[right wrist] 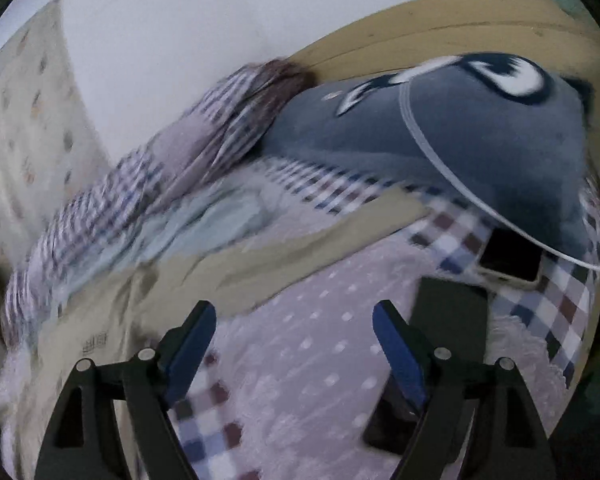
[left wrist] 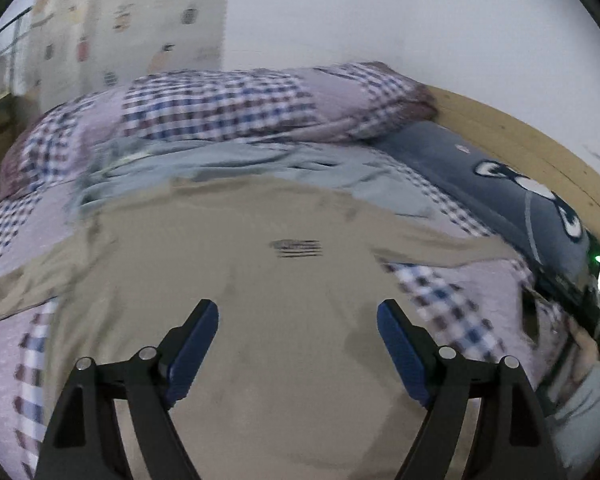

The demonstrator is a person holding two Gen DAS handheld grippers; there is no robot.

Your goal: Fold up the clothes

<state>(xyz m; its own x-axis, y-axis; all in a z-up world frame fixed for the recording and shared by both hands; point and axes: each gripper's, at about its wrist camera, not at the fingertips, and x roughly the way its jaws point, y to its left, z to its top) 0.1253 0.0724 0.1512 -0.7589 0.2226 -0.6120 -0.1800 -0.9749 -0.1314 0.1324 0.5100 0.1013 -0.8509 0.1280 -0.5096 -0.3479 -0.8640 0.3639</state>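
Note:
A beige long-sleeved shirt (left wrist: 268, 280) lies spread flat on the bed, a small dark print on its chest and its sleeves out to either side. My left gripper (left wrist: 298, 314) hovers open over the shirt's lower body, nothing between its fingers. In the right wrist view the same beige shirt (right wrist: 204, 276) lies to the left, one sleeve reaching toward the pillow. My right gripper (right wrist: 294, 314) is open above the bedspread, just right of that sleeve, holding nothing. A pale blue-green garment (left wrist: 228, 164) lies crumpled behind the shirt.
The bed has a lilac checked bedspread (right wrist: 340, 360), with a rolled checked quilt (left wrist: 236, 108) along the wall. A grey cartoon pillow (right wrist: 480, 136) rests against the wooden headboard (left wrist: 532, 148). A phone (right wrist: 510, 260) on a white cable and a dark flat object (right wrist: 452, 312) lie near my right gripper.

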